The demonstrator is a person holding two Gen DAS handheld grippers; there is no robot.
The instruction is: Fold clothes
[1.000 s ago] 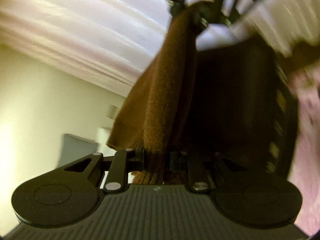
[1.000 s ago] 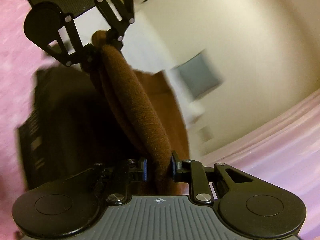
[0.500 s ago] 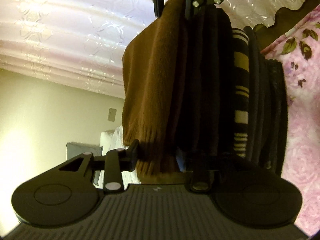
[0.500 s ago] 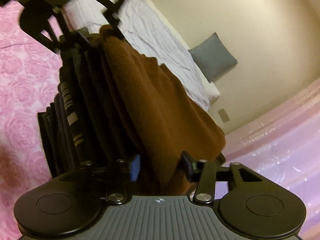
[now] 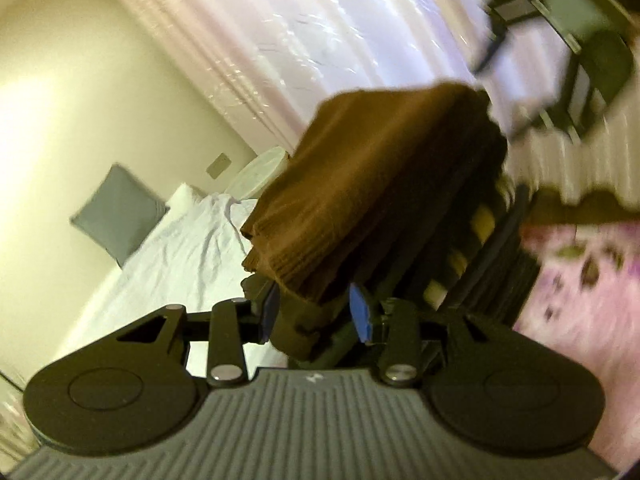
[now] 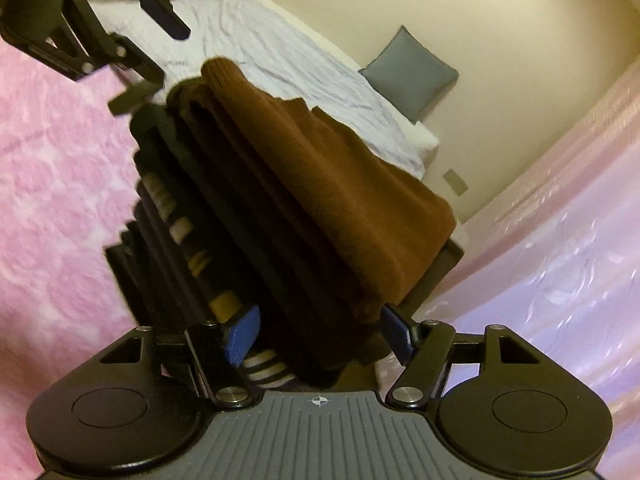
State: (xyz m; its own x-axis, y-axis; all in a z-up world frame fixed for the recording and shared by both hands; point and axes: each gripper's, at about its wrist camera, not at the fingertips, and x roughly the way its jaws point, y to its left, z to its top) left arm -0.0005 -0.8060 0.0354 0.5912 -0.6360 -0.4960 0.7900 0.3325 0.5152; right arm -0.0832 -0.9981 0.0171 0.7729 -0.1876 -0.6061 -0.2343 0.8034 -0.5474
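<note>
We have the folded brown sweater (image 6: 320, 184) laid atop the stack of folded clothes (image 6: 192, 232); both tongs, left (image 5: 316, 312) and right (image 6: 320, 332), stand apart around its ends, the right opening wider; more garments may remain.

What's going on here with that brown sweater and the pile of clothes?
A person holding two hand-held grippers has laid a folded brown sweater on top of a stack of dark folded clothes on the pink bedspread. The right hand-held gripper is opening around the sweater's near edge. The left hand-held gripper also stands open, with the sweater's edge between its fingers.
</note>
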